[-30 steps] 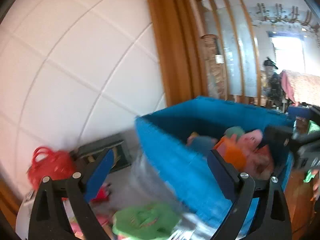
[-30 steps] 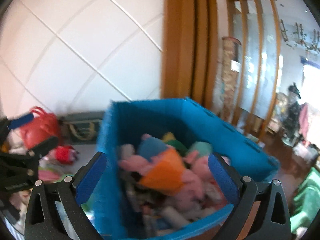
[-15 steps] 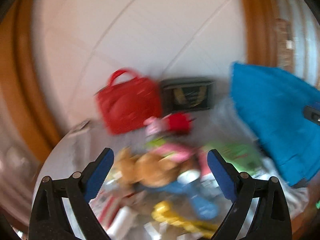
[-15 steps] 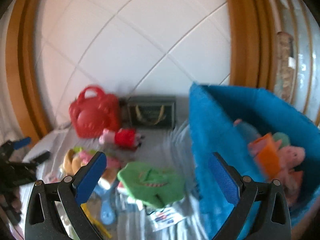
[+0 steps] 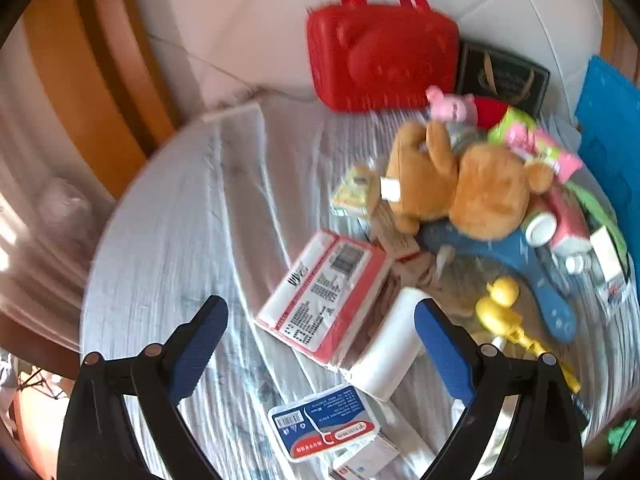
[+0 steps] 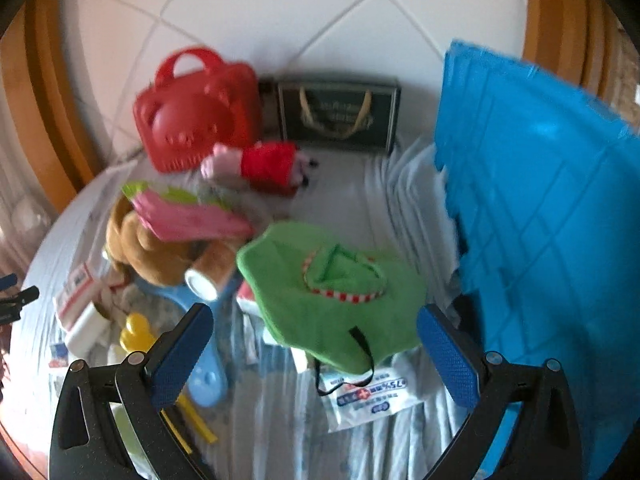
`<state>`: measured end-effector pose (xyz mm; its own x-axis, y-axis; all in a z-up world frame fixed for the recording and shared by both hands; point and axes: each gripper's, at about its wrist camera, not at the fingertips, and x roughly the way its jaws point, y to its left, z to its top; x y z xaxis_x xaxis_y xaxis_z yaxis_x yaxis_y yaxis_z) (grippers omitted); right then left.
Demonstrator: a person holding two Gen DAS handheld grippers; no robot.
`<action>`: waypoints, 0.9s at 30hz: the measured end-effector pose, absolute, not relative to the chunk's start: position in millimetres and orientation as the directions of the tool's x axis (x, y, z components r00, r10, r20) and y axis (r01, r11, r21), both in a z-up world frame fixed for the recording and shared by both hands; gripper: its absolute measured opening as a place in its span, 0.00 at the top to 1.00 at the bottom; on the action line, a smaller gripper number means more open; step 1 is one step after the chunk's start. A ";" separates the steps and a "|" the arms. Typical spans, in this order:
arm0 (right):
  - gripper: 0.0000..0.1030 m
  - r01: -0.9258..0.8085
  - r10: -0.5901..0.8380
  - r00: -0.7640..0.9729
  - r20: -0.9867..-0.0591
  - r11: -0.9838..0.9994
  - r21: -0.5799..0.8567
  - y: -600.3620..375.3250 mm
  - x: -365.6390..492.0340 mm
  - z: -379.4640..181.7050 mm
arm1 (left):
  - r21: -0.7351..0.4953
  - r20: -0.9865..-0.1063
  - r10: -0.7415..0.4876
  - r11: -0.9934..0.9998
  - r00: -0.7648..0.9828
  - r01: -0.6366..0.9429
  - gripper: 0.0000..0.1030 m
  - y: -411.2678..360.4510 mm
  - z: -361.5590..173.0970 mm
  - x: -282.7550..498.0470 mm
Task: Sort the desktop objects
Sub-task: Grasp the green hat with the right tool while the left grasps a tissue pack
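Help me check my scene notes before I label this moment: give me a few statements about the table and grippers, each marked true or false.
1. Both the left gripper and the right gripper are open and hold nothing. True.
2. The red handbag lies flat in the middle of the table. False: it stands upright against the wall.
3. The green cloth item lies beside the blue bin. True.
4. The brown teddy bear sits inside the blue bin. False: it lies on the table among the clutter.
5. A yellow duck toy lies on the table. True.
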<state>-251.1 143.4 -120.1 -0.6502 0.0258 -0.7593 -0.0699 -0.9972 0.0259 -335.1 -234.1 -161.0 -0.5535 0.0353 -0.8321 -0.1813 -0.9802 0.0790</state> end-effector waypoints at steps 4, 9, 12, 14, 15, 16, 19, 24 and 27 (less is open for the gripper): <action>0.00 -0.068 0.020 -0.585 -0.810 -0.997 0.024 149.2 -269.6 -143.2 | 0.091 -0.884 0.025 -0.970 -0.467 -0.224 0.07 -230.8 -191.1 -365.5; 0.00 -0.041 -0.031 -0.478 -0.878 -0.997 0.058 154.3 -295.5 -170.9 | 0.085 -0.931 0.013 -0.964 -0.365 -0.253 0.07 -230.5 -229.0 -391.2; 0.00 -0.040 -0.073 -0.430 -0.900 -0.994 0.099 159.9 -310.3 -181.2 | 0.090 -0.943 0.009 -0.956 -0.332 -0.279 0.07 -225.5 -244.9 -399.7; 0.00 -0.063 -0.068 -0.403 -0.913 -0.993 0.102 167.2 -324.4 -187.5 | 0.094 -0.946 0.007 -0.951 -0.323 -0.296 0.07 -220.9 -250.9 -403.9; 0.00 -0.074 -0.062 -0.399 -0.915 -0.992 0.099 170.6 -330.2 -189.1 | 0.092 -0.947 0.009 -0.949 -0.320 -0.301 0.07 -218.9 -253.3 -406.0; 0.00 -0.082 -0.066 -0.394 -0.917 -0.991 0.106 174.5 -336.8 -191.0 | 0.088 -0.949 0.012 -0.949 -0.314 -0.302 0.07 -217.2 -256.0 -408.2; 0.00 -0.090 -0.091 -0.380 -0.920 -0.987 0.135 179.5 -354.6 -195.3 | 0.075 -0.952 0.018 -0.955 -0.307 -0.288 0.11 -215.2 -259.3 -409.9; 0.00 -0.038 -0.084 -0.336 -0.938 -0.994 0.103 163.8 -377.6 -213.5 | 0.070 -0.941 0.019 -0.967 -0.338 -0.247 0.19 -217.4 -248.6 -398.5; 0.23 -0.042 -0.034 -0.334 -0.942 -0.998 0.051 156.2 -384.4 -225.6 | 0.076 -0.927 0.018 -0.969 -0.374 -0.235 0.21 -216.4 -238.8 -388.1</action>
